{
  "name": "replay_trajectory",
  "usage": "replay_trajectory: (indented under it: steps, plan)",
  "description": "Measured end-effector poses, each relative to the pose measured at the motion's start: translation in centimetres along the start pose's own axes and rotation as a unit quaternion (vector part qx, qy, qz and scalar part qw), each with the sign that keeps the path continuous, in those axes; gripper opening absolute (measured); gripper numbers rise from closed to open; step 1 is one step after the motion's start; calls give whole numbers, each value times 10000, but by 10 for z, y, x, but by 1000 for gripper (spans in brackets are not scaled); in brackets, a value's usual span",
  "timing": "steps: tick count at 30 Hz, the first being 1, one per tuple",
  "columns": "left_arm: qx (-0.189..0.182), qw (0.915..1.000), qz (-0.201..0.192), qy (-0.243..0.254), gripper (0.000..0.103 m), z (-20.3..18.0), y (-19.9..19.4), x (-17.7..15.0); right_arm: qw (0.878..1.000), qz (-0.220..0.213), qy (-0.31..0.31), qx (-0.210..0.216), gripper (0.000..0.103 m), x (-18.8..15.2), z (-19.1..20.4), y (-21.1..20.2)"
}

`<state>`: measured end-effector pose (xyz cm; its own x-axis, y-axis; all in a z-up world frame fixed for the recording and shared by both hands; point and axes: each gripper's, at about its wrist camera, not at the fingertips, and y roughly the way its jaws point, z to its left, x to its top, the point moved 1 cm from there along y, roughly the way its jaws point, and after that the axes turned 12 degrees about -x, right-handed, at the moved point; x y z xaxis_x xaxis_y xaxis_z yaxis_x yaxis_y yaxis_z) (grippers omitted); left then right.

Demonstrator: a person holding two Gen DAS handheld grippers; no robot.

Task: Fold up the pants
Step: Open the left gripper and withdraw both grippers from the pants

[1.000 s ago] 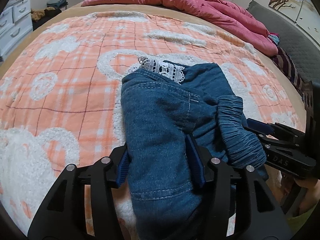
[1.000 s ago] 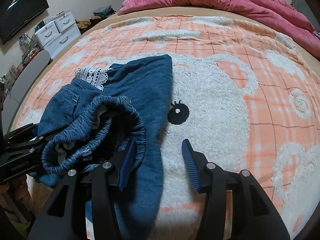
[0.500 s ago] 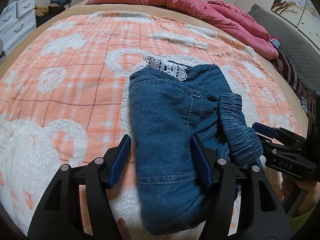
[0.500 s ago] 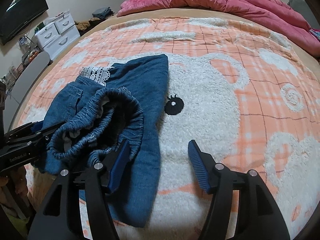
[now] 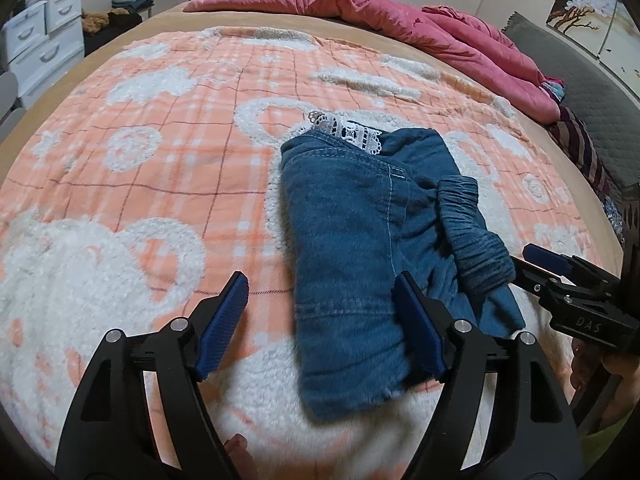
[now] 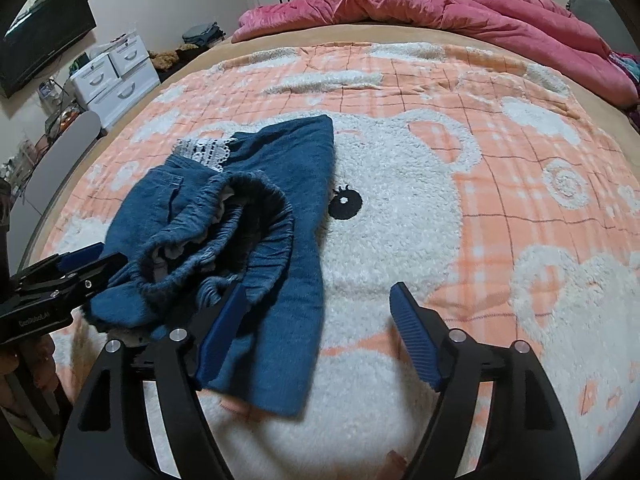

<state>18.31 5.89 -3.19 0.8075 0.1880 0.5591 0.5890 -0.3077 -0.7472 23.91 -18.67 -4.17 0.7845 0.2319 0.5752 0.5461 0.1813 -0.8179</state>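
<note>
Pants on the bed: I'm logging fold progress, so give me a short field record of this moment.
pants: blue denim, folded into a bundle, lying on the blanket
lace trim: showing at the far end
waistband: elastic, bunched on top
left gripper: jaws opening, pants between them, not gripped
right gripper: jaws opening, holds nothing
quilt: pink, at far edge of bed

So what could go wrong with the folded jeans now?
The stretchy waistband sits puffed up on the jeans, so the fold might spring open. The left gripper is opening with one of its fingers still over the denim, so pulling away could drag it. The right gripper is opening too, one finger close to the cloth; it could snag.
</note>
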Motion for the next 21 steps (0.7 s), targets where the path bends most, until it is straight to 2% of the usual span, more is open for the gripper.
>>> replay_trajectory:
  steps: [5, 13, 21]
  plan:
    - [10, 10000, -51, -1, 71, -2, -13, -4, 9999, -98, -40, 42, 82, -4, 3, -14]
    - [-90, 9998, -148, 72, 85, -13, -37, -13, 9994, -332, 10, 94, 92, -10, 6, -47]
    - [-116, 9993, -298, 209, 93, -28, -62, -29, 9980, -622, -31, 72, 97, -23, 7, -84]
